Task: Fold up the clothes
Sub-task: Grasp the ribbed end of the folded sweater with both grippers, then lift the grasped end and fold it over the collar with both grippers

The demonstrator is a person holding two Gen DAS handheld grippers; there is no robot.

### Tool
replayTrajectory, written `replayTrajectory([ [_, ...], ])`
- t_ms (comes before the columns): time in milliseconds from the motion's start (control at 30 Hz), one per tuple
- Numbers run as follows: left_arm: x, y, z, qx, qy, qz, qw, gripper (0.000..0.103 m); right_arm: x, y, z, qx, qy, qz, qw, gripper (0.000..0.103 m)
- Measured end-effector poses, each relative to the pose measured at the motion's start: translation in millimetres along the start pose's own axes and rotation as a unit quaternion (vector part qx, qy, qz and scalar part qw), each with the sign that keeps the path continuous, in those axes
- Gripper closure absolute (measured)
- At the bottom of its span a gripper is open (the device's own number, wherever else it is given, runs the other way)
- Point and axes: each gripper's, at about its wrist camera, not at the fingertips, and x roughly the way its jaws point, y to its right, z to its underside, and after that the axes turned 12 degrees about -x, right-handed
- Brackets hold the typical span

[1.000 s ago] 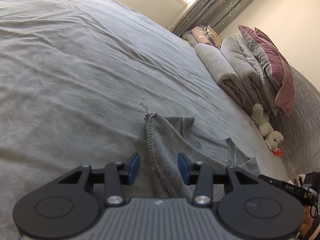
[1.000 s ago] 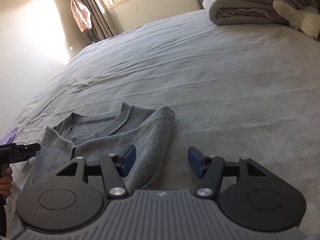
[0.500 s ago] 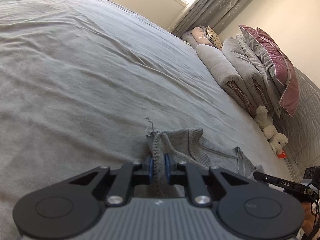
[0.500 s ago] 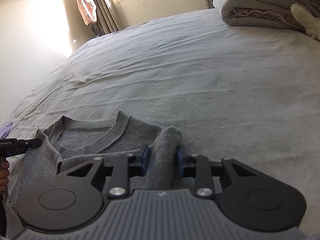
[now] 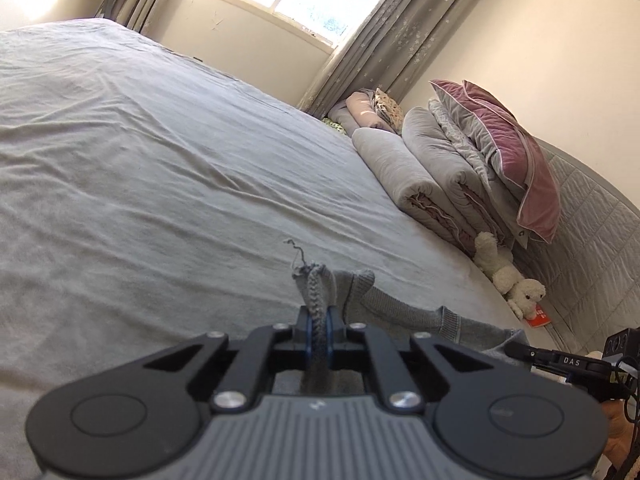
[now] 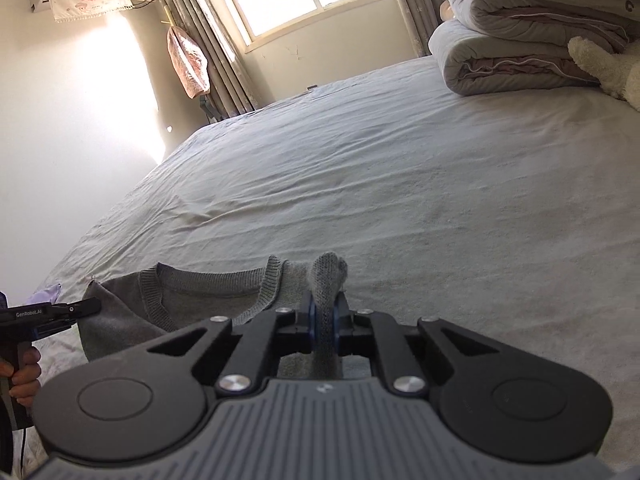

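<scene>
A grey knit sweater point(image 5: 384, 308) lies on the bed sheet point(image 5: 160, 200), neckline up. My left gripper point(image 5: 318, 322) is closing tight on the sweater's ribbed left shoulder corner, with the knit pinched between its blue pads and lifted. My right gripper point(image 6: 325, 320) is shut on the sweater's point(image 6: 200, 300) right shoulder, which bunches up above the pads. The collar hangs taut between both grips. Each gripper shows in the other view: the right gripper point(image 5: 560, 360) at the right edge, the left gripper point(image 6: 86, 306) at the left edge with a hand below it.
Rolled grey quilts point(image 5: 420, 184) and a pink pillow point(image 5: 512, 152) are stacked at the headboard with a white plush toy point(image 5: 508, 276). A lilac cloth point(image 6: 46, 292) lies at the bed's left edge. Curtains and a window stand beyond the wide grey sheet point(image 6: 400, 180).
Both grippers went from open around the shoulder corners to shut on them. Both then rose, lifting the sweater's top edge off the sheet.
</scene>
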Motion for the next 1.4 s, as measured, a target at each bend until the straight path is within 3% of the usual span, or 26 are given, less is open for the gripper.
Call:
replayTrajectory([
  [300, -56, 18, 25, 0.042, 0.01, 0.056, 0.9975, 0.097, -66, -26, 4, -0.034, 0.047, -0.031, 0.998, 0.093],
  [567, -106, 13, 67, 0.068, -0.007, 0.08, 0.9944, 0.097, -109, -47, 39, -0.059, 0.054, -0.05, 0.996, 0.093],
  [767, -130, 5, 96, 0.09, -0.026, 0.079, 0.9925, 0.097, -129, -57, 73, -0.069, 0.043, -0.061, 0.995, 0.093],
  [1133, -130, -24, 143, 0.077, -0.045, 0.029, 0.9956, 0.095, -120, -54, 132, -0.043, -0.001, -0.037, 0.998, 0.09],
  [1233, -135, -21, 140, 0.078, -0.041, 0.028, 0.9957, 0.084, -124, -54, 133, -0.04, 0.0, -0.032, 0.999, 0.084],
  [1300, -141, -17, 135, 0.087, -0.04, 0.03, 0.995, 0.064, -132, -55, 128, -0.046, 0.002, -0.033, 0.998, 0.066],
  [1400, -149, -9, 125, 0.106, -0.037, 0.034, 0.9931, 0.06, -144, -56, 118, -0.061, 0.01, -0.038, 0.997, 0.055],
])
